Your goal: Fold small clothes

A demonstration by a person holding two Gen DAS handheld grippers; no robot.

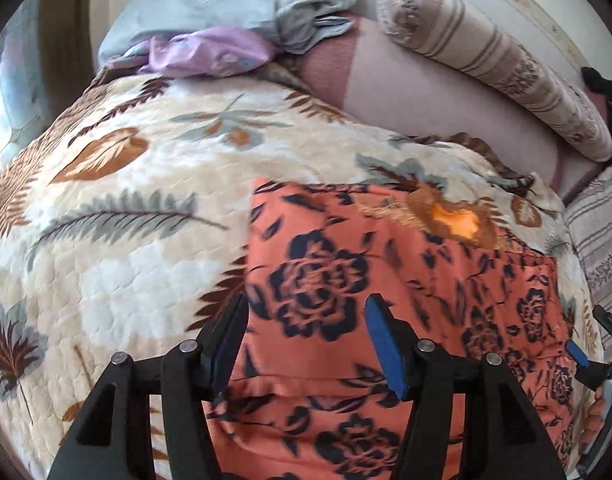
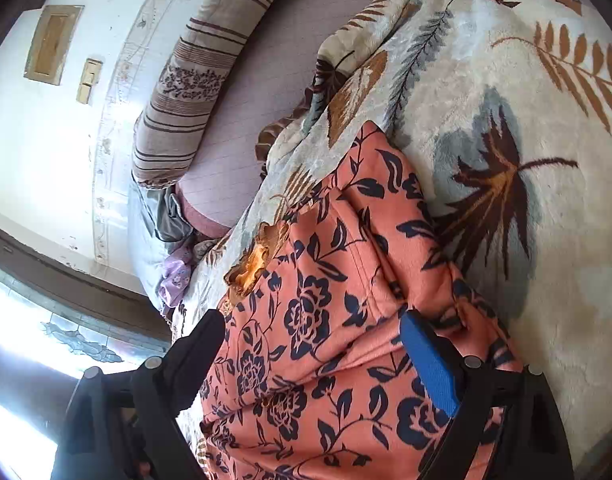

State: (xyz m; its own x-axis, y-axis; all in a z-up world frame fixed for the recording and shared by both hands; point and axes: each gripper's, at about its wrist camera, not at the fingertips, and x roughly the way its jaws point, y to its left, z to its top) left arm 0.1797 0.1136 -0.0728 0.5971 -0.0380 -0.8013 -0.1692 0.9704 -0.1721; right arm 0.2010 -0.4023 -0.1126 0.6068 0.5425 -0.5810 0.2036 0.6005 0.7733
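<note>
left claw [image 1: 306, 320] agape; right claw [image 2: 313, 344] agape | floral garment [image 1: 365, 280] between | wall switch [image 2: 88, 80] right-view only

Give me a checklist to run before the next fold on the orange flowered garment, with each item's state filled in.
1. Left gripper free of cloth: ok, jaws apart over the orange flowered garment, nothing pinched.
2. Right gripper free of cloth: ok, jaws wide, the garment only lies below them.
3. Garment lies on the leaf-pattern blanket, not hanging off: ok in the part in view; its near end is cut off by the frame.
4. Garment flat: not ok, a raised crease runs along it in the right wrist view.
5. Other laundry clear of it: ok, the grey and purple clothes lie apart by the striped pillow.
6. Edges lined up: cannot tell.
</note>
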